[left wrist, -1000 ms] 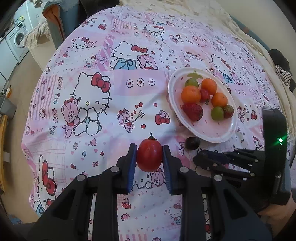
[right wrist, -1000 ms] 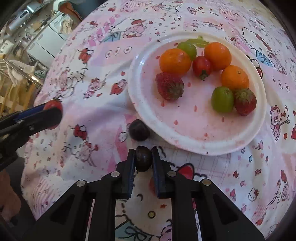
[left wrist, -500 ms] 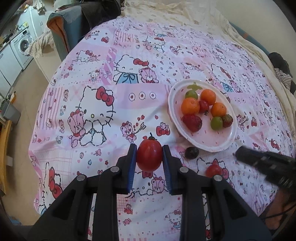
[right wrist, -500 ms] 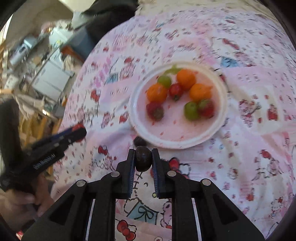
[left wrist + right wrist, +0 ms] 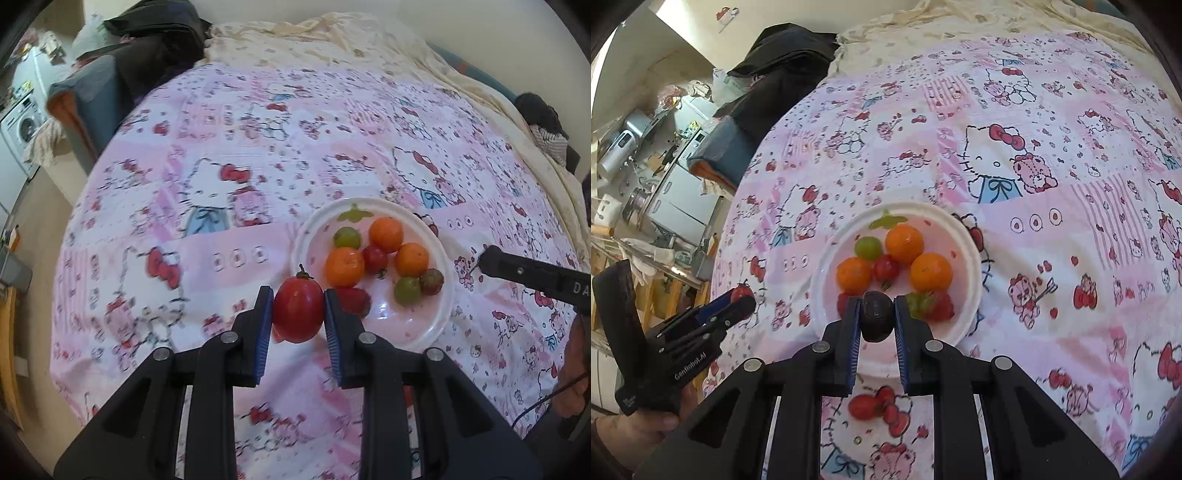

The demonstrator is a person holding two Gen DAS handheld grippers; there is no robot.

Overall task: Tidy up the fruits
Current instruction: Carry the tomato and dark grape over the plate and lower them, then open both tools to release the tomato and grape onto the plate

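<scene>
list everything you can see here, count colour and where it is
plate: 1, white, on the bedspread
oranges: 3, orange, on the plate
green fruits: 2, green, on the plate
small tomato: 1, red, among the oranges
strawberries: 2, red, near side of the plate
loose red fruit: 1, red, on the bedspread in front of the plate
bedspread: 1, pink and white cartoon print, under everything
washing machine: 1, white, far left background
red tomato: 1, red, between the left jaws
dark fruit: 1, near black, between the right jaws
left gripper: 1, black with blue pads, shut on the red tomato
right gripper: 1, black with blue pads, shut on the dark fruit
</scene>
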